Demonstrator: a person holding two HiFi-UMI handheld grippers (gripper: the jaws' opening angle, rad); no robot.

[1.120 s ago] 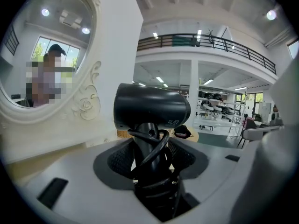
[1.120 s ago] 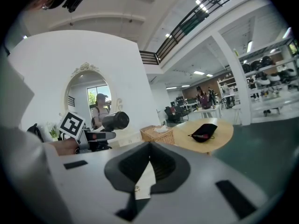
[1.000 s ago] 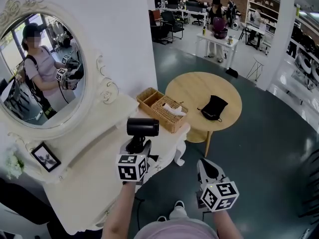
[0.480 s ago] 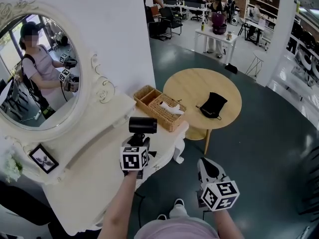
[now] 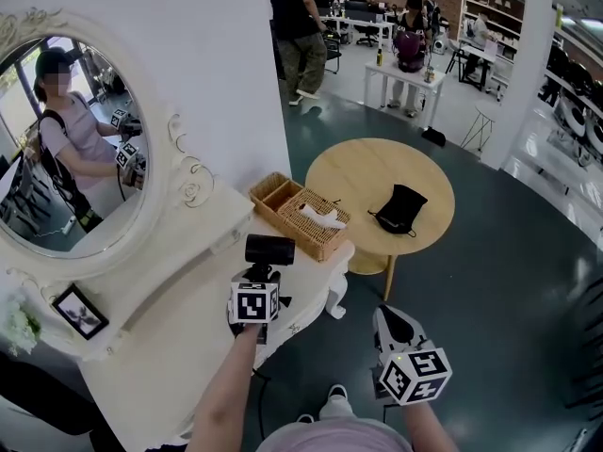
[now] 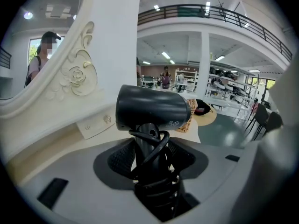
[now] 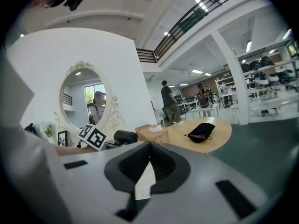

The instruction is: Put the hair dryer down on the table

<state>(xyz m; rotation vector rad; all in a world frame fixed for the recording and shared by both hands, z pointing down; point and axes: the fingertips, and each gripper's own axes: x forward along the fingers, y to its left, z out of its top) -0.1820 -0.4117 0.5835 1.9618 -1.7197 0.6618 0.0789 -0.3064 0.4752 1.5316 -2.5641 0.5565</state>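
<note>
A black hair dryer [image 5: 269,250] stands upright with its barrel on top and its cord wound round the handle. My left gripper [image 5: 259,277] is shut on that handle, holding it just above the front right part of the white dressing table [image 5: 170,347]. In the left gripper view the hair dryer [image 6: 152,108] fills the middle, and both pads of the left gripper [image 6: 150,160] press on the wrapped handle. My right gripper [image 5: 396,326] hangs lower right over the floor, away from the table. In its own view the right gripper [image 7: 149,146] is shut and holds nothing.
A wicker basket [image 5: 297,217] with tissues sits at the dressing table's right end. An oval mirror [image 5: 66,149] and a small picture frame [image 5: 79,310] stand at the left. Beyond is a round wooden table [image 5: 367,168] with a black pouch [image 5: 402,203]. A person [image 5: 300,36] walks at the back.
The left gripper and dryer have stayed almost in place over the dressing table, still gripped. A person has walked into view at the back. The right gripper has barely moved.
</note>
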